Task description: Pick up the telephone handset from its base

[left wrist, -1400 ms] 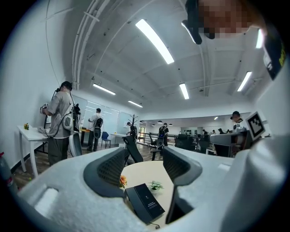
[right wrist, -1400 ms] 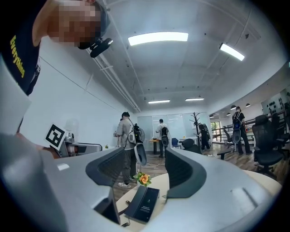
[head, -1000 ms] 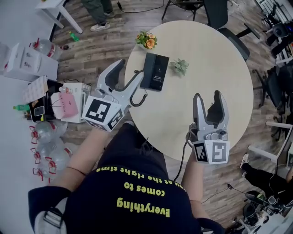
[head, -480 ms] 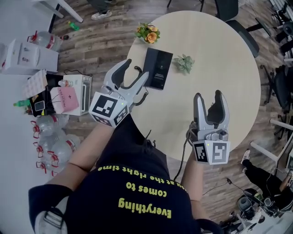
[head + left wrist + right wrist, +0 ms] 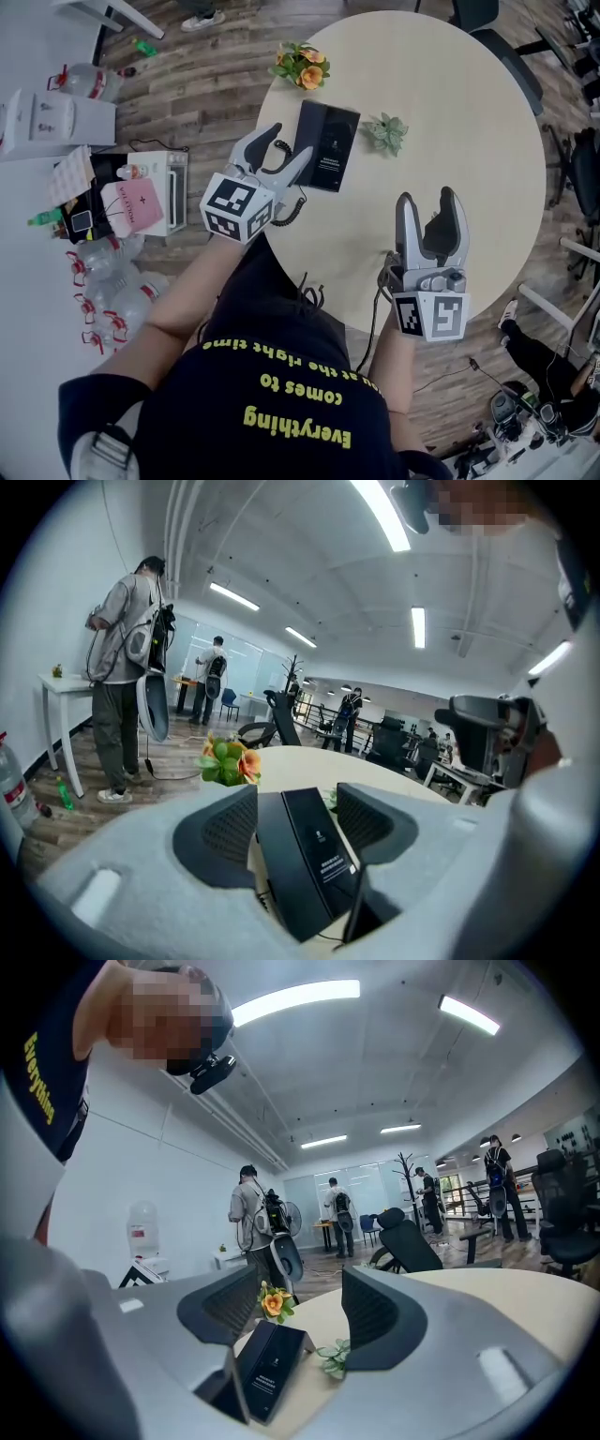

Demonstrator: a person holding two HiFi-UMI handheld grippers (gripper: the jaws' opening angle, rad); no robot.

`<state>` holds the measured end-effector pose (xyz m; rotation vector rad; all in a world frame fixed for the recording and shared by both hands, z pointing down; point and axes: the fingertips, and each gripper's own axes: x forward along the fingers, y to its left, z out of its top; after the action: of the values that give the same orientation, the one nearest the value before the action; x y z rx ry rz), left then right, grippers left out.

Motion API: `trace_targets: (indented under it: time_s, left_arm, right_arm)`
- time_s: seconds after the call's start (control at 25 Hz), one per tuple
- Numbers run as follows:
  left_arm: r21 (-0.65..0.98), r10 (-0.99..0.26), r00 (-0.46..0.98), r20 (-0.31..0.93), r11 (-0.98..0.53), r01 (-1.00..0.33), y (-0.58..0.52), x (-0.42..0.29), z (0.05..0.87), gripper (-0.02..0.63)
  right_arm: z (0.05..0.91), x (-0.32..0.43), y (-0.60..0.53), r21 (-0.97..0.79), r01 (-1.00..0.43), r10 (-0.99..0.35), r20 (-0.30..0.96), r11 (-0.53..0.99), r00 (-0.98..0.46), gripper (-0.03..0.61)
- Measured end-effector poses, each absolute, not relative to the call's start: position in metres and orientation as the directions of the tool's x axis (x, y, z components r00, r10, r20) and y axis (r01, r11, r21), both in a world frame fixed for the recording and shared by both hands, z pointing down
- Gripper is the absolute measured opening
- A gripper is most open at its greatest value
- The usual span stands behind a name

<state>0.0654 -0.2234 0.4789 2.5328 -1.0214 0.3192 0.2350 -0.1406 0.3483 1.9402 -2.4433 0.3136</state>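
Lying between left gripper's (image 5: 296,803) parted jaws: telephone (image 5: 314,855)

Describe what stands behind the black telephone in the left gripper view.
Beyond the telephone, an orange flower bunch stands on the round table. The small green plant is mostly covered by the telephone there, so only a sliver shows.

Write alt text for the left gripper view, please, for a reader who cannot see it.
The left gripper, jaws open, frames a black telephone on a pale table. Orange flowers stand behind it, and people stand farther back.
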Motion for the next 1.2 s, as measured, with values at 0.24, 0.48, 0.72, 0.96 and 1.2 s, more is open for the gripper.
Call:
trace_targets:
  time_s: [0.24, 0.48, 0.72, 0.96, 1.2]
  left_arm:
    - [0.305, -0.560, 0.698, 0.446, -0.639, -0.707, -0.230, 0.075, 0.534, 0.268]
    - [0.347, -0.505, 0.693, 0.515, -0.616, -0.707, -0.235, 0.081, 0.577, 0.268]
    - [0.422, -0.446, 0.740, 0.504, -0.620, -0.661, -0.237, 0.089, 0.588, 0.238]
    - [0.456, -0.412, 0.752, 0.514, -0.611, -0.646, -0.236, 0.089, 0.587, 0.189]
    - [0.440, -0.413, 0.736, 0.537, -0.607, -0.662, -0.233, 0.084, 0.579, 0.147]
  right_arm:
    - [0.372, 0.235, -0.148, -0.178, -0.959, -0.952, 0.175, 0.219, -0.250, 0.276]
    - [0.392, 0.238, -0.151, -0.202, -0.954, -0.941, 0.212, 0.223, -0.265, 0.275]
    - [0.399, 0.234, -0.151, -0.203, -0.949, -0.930, 0.232, 0.241, -0.285, 0.275]
    - [0.401, 0.235, -0.150, -0.207, -0.948, -0.927, 0.238, 0.241, -0.288, 0.275]
    - [0.399, 0.233, -0.149, -0.205, -0.947, -0.926, 0.237, 0.248, -0.293, 0.272]
